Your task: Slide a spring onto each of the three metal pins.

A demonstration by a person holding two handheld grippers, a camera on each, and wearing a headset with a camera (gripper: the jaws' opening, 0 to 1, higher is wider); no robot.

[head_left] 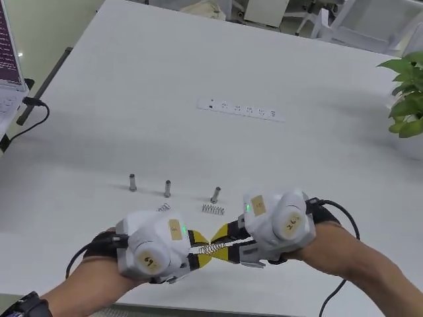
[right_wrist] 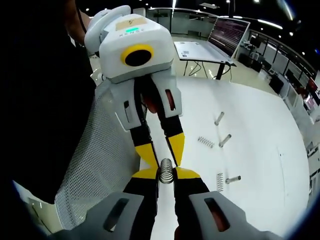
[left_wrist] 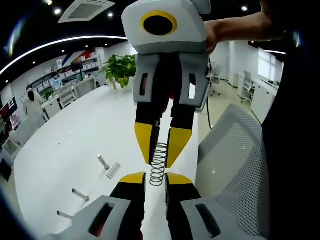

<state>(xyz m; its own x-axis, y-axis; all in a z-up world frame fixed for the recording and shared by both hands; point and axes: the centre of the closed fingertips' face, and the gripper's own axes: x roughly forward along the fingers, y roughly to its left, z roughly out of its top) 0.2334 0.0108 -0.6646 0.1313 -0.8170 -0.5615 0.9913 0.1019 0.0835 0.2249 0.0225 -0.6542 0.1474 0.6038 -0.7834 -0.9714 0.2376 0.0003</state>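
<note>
Silvery thin wire is wound into the spring (head_left: 210, 249), which is held in the air over the near part of the white table (head_left: 198, 59). One end is pinched in the left gripper (head_left: 198, 255) and the other in the right gripper (head_left: 221, 236), and both are clamped on it.

The spring is judged very light, elastic and easily kinked or flicked away if squeezed hard. It is best taken across the coils near one end, so that the bore at the other end is left free for a pin.

A second spring (head_left: 213, 209) and a third spring (head_left: 163, 208) are seen lying flat just beside the three metal pins (head_left: 167, 188), which appear to stand in a row, all bare.

The tabletop is judged smooth and hard, so dropped parts may roll. A power strip (head_left: 241, 109) is laid farther back, and a plant (head_left: 404, 99) is seen at the right edge. An open office is glimpsed beyond.
</note>
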